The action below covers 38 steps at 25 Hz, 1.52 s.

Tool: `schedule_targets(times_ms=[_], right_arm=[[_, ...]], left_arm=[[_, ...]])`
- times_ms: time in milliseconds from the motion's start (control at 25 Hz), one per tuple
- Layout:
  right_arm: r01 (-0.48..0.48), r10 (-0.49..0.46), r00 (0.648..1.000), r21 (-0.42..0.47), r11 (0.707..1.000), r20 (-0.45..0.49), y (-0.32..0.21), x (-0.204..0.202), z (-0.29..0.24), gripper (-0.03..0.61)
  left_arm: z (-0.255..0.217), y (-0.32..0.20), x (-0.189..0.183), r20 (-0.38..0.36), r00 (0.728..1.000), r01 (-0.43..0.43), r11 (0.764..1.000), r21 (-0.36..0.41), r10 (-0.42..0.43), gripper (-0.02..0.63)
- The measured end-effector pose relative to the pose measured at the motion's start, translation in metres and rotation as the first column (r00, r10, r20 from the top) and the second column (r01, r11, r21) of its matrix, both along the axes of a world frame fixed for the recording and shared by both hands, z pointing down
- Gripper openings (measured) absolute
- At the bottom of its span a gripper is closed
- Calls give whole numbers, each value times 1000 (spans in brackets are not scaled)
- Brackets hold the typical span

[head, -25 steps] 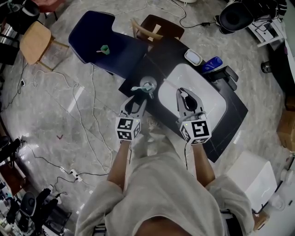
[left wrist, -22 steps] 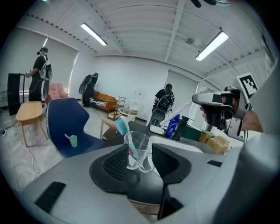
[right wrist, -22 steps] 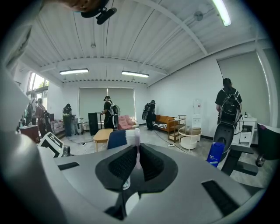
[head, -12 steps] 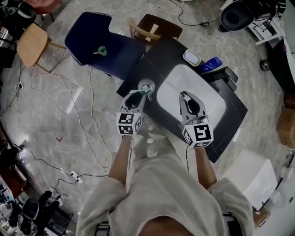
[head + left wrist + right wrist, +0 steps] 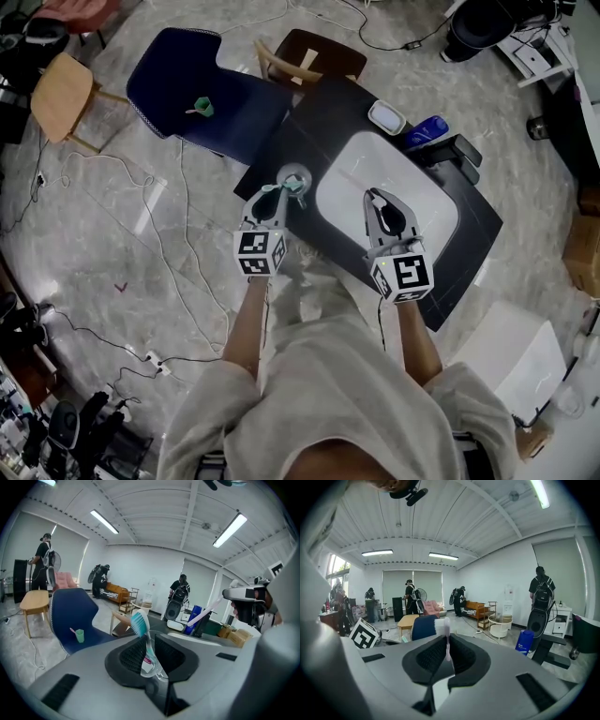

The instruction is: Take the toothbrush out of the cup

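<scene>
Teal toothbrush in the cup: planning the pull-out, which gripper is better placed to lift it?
The left gripper: its jaws are closing on the teal toothbrush at the cup. The right gripper holds a pink toothbrush.

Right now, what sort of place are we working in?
Probably an open lab or studio, not a real bathroom: the sink sits in a free-standing black table, cables trail over the floor, and other people stand about with gear.
</scene>
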State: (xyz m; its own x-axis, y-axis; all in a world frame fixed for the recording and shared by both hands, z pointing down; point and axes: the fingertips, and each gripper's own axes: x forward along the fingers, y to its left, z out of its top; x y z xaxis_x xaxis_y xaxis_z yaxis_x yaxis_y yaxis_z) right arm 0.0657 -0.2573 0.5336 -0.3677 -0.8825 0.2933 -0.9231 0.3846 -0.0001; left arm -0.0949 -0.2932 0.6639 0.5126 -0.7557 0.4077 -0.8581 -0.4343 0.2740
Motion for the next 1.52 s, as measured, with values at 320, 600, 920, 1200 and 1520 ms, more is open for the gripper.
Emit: schedule_targets(times_ms=[320, 600, 920, 1200, 1520], right_arm=[[1, -1, 1000, -5, 1000, 1, 1, 0, 2, 34], [12, -12, 1000, -9, 1000, 8, 5, -4, 5, 34], [38, -38, 999, 7, 999, 28, 3, -17, 1, 35], [66, -67, 997, 31, 997, 42, -4, -31, -6, 34], [88, -93, 995, 87, 992, 47, -7, -45, -31, 34]], left_arm=[[-11, 1, 2, 0, 1000, -7, 999, 38, 7, 46], [-24, 8, 2, 19, 1000, -25, 997, 73, 23, 46], [-74, 14, -11, 13, 1000, -9, 987, 162, 7, 46], [-109, 21, -29, 29, 999, 17, 974, 225, -24, 45], [-148, 23, -47, 33, 998, 48, 954, 296, -60, 46]])
